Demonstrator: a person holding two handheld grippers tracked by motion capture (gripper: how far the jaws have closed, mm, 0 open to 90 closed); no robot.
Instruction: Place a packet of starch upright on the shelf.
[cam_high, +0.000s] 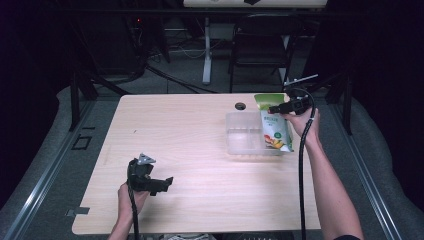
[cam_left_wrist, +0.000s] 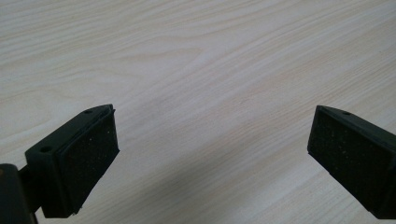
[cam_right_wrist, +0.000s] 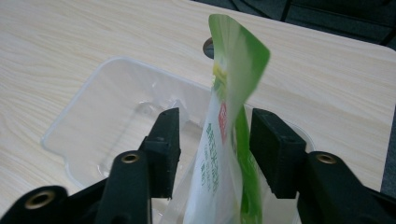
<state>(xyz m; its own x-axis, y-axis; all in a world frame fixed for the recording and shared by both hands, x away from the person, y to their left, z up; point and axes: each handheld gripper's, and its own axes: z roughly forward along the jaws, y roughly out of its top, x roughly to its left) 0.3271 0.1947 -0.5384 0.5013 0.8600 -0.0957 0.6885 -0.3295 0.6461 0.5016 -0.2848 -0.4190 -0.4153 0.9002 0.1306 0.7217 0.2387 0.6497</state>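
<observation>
Clear plastic tray on my table held the green pouch, upright against its right wall. My right gripper straddled it, pads apart, not pressing. My left gripper stood wide, empty.

The table has a pale wood-grain top, smooth and matt, with fine darker lines running through it. The container is clear, thin plastic with a glossy sheen and soft reflections along its rim, while the pouch is a smooth, shiny green and white printed film. The pads of the left gripper look like matt black, finely pitted rubber or foam set in smooth black plastic, and the right gripper has brass-coloured metal eyelets.
</observation>
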